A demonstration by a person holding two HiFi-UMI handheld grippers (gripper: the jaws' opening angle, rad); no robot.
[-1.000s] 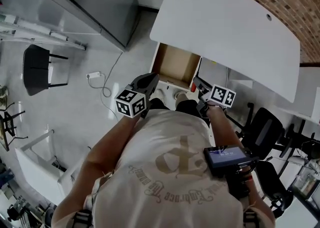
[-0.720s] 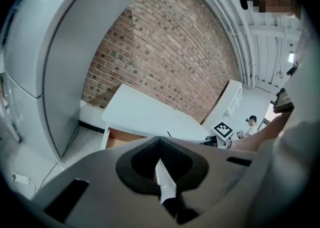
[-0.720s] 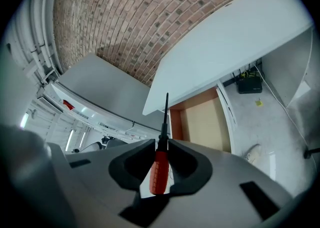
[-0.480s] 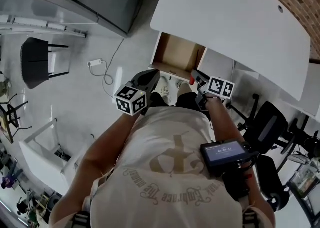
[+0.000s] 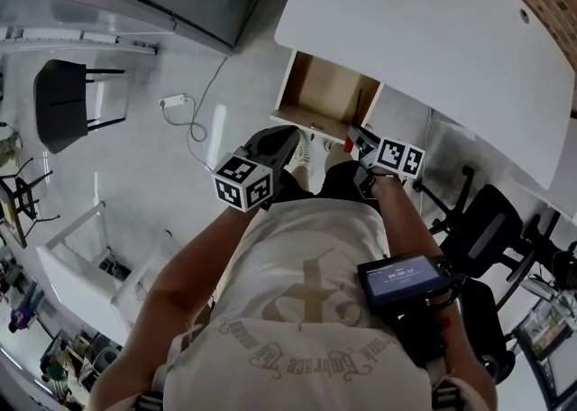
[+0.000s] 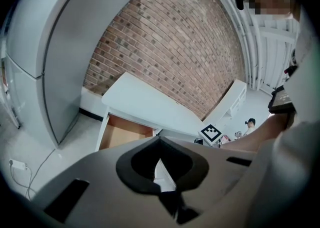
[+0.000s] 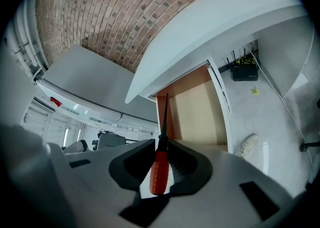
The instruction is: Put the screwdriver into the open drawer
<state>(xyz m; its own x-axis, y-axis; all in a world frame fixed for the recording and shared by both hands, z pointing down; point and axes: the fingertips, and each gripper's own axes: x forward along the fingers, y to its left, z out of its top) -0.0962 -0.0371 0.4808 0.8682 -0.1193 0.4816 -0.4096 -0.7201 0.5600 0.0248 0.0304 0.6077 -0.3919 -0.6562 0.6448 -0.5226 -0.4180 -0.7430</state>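
The open drawer [image 5: 323,94] under the white desk shows a bare tan wooden bottom; it also appears in the left gripper view [image 6: 122,134] and the right gripper view [image 7: 197,112]. My right gripper [image 5: 357,139] is shut on the screwdriver [image 7: 159,172], gripping its red handle, and the black shaft points up toward the drawer's left wall. In the head view a bit of the screwdriver's red handle [image 5: 348,143] shows just in front of the drawer's near right corner. My left gripper [image 5: 285,136] hangs in front of the drawer's near edge, its jaws [image 6: 160,138] shut with nothing between them.
The white desk top [image 5: 424,31] overhangs the drawer. A black office chair [image 5: 482,229] stands at the right and a black chair [image 5: 63,116] at the left. A cable with a plug [image 5: 176,101] lies on the floor. A black router [image 7: 245,72] sits under the desk.
Both grippers have sunk and come a little closer to the drawer's front. The right gripper keeps its hold on the screwdriver.
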